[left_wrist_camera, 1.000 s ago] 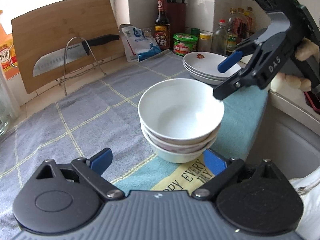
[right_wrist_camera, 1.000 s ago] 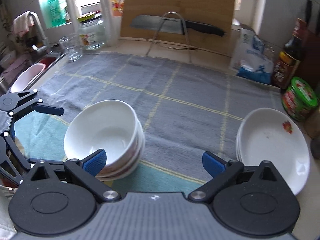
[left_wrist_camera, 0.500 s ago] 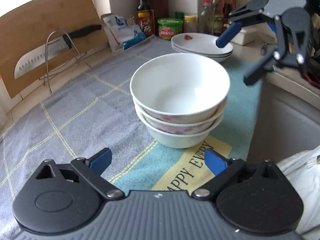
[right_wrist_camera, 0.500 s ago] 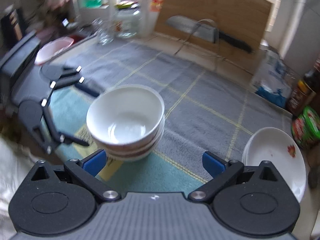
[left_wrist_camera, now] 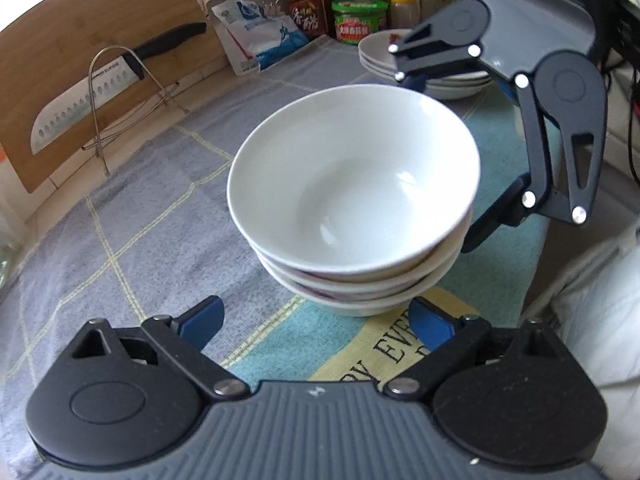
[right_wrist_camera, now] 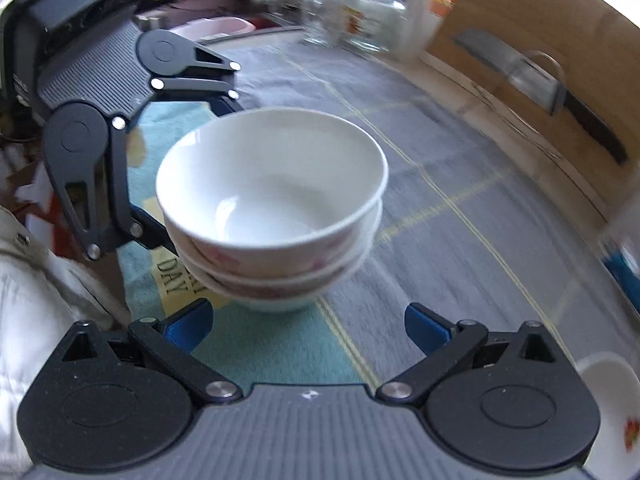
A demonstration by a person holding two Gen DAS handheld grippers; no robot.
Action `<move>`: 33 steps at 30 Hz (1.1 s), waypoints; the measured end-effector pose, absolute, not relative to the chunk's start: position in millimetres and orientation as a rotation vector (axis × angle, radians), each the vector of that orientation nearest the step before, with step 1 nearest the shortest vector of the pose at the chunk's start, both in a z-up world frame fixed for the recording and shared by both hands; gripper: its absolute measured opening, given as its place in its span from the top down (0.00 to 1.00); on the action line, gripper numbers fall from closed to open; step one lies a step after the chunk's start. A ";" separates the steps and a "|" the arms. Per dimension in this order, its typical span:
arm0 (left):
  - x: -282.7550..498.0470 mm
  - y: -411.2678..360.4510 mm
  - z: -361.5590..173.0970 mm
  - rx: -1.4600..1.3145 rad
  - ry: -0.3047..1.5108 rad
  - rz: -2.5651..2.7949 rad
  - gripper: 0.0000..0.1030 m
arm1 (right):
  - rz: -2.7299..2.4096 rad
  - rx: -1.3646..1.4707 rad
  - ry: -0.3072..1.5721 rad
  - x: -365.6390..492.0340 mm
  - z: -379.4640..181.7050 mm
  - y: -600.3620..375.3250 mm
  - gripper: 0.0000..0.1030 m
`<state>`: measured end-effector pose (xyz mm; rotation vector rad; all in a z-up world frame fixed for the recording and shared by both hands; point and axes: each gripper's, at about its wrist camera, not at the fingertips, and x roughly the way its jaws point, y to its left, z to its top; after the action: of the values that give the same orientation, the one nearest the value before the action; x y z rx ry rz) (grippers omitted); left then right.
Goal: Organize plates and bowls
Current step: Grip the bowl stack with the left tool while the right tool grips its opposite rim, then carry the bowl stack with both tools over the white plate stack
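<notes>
Bowl stack between both wide-open claws: left claw, right claw. Glazed, slippery, fragile, likely heavy; grip bottom bowl's wall.

A stack of three white bowls stands upright on the towel-covered bench, its foot on the teal and yellow printed cloth, near the front edge. The top bowl is plain white and empty inside; the lower ones show reddish pattern on their outer walls. Farther back to the right, a stack of shallow white plates sits, the top one bearing a small red motif.
</notes>
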<state>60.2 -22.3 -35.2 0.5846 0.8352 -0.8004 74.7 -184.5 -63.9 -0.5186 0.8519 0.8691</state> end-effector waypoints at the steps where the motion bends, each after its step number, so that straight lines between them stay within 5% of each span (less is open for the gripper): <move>1: 58.8 -23.7 -34.8 0.591 0.838 -0.794 0.05 | 0.889 -0.525 0.848 76.3 -64.9 -183.4 0.00; 33: 106.4 -20.1 -40.2 0.668 0.672 -1.377 0.07 | 0.815 -0.598 0.956 96.3 -66.8 -136.8 0.01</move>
<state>106.4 -20.1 -40.2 0.6685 0.6719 -1.3773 96.3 -136.8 -66.8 -0.5982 0.9557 0.8153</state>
